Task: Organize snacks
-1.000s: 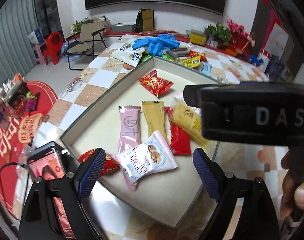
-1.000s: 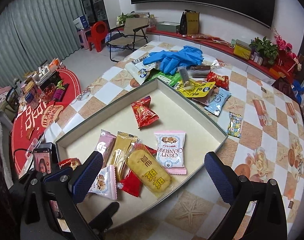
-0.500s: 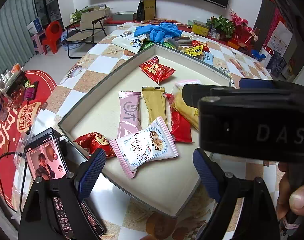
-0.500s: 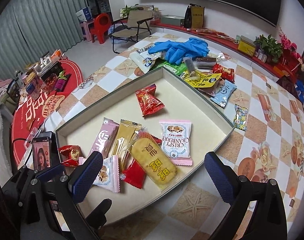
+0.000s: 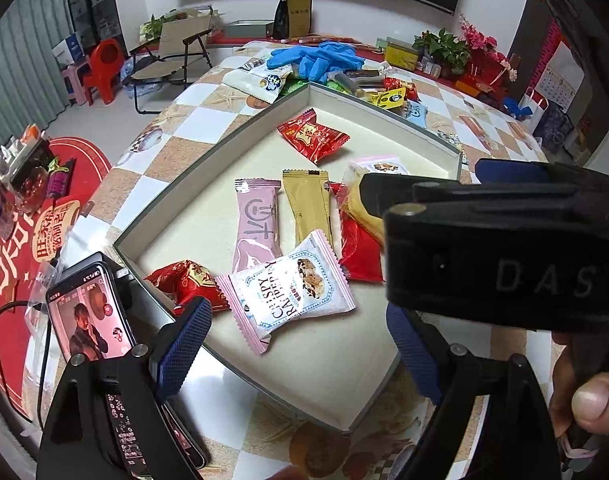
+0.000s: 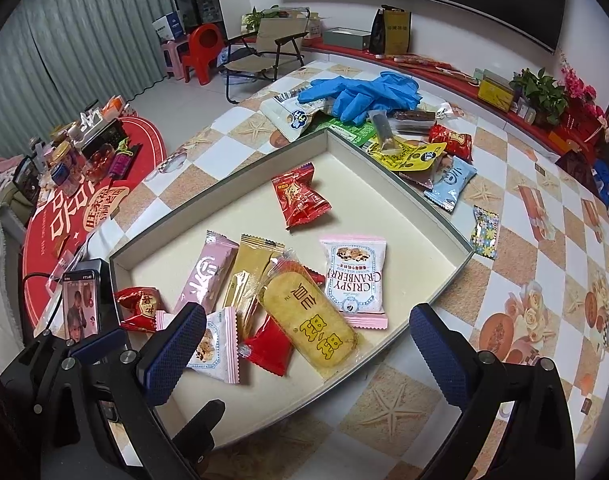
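**Tray part filled, a pile left outside**

Your tray (image 6: 220, 196) in mid-frame holds about nine snacks; a heap of packets (image 6: 420, 152) lies on the counter (image 6: 544, 248) past its upper corner, not yet sorted. The yellow rice cracker (image 6: 310, 322) lies flat, long axis running upper left to lower right. Your left gripper (image 5: 300, 354) and right gripper (image 6: 304, 352) both stand wide, holding nothing.
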Action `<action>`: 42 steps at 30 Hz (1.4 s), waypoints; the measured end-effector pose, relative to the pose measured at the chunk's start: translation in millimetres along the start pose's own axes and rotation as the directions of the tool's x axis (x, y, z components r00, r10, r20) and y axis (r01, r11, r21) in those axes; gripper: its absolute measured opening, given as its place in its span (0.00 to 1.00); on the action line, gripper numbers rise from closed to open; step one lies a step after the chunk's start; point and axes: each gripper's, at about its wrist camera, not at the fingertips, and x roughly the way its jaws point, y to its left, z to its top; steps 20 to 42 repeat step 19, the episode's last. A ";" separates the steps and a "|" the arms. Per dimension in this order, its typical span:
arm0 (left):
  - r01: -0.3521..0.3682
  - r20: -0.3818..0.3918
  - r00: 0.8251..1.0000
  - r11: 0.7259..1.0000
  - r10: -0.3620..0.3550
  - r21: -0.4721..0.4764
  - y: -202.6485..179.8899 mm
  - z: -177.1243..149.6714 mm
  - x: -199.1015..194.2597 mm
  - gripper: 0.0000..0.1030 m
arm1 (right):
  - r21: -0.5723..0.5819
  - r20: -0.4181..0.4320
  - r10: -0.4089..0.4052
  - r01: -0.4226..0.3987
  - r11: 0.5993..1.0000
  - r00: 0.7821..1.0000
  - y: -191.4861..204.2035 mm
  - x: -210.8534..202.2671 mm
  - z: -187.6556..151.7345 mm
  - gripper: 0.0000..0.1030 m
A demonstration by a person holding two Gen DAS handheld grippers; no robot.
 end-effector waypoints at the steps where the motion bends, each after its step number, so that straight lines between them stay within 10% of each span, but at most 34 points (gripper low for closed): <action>1: 0.000 0.000 1.000 1.000 0.000 0.001 0.0 0.1 0.4 0.88 | 0.000 0.001 0.000 0.000 1.000 1.000 -0.1 -0.1 0.0 0.99; 42: -0.005 0.018 1.000 1.000 0.004 0.031 -14.2 -4.8 -6.0 0.88 | 0.024 0.025 0.000 0.000 1.000 1.000 -13.2 -11.7 -7.7 0.99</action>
